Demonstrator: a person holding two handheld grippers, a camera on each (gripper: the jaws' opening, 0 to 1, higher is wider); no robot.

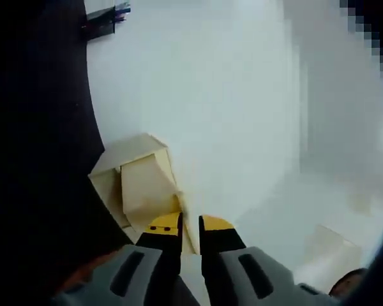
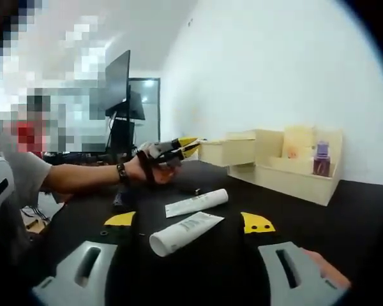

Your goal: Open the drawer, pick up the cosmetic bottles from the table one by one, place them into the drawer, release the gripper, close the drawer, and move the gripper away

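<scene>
The left gripper point(image 1: 189, 224), jaws narrow, pinches the drawer point(image 1: 140, 185) front; a slip could jerk the organizer point(image 2: 287, 167); the right gripper point(image 2: 188, 222) gapes wide around two tubes point(image 2: 185, 233) on the table point(image 2: 345, 217).

the organizer point(image 2: 287, 167) and its drawer point(image 2: 226, 152) look like pale, unfinished wood or board, matt and smooth; the same cream panels point(image 1: 143, 182) show blurred in the left gripper view. the table point(image 2: 357, 217) is black and matt with a faint sheen. the two tubes point(image 2: 182, 233) point(image 2: 196, 203) look like smooth white plastic, slightly glossy. the small bottle point(image 2: 321, 159) in the organizer is purple and shiny. the right gripper point(image 2: 190, 224) has grey plastic jaws with yellow tips, as does the left gripper point(image 1: 190, 224).
</scene>
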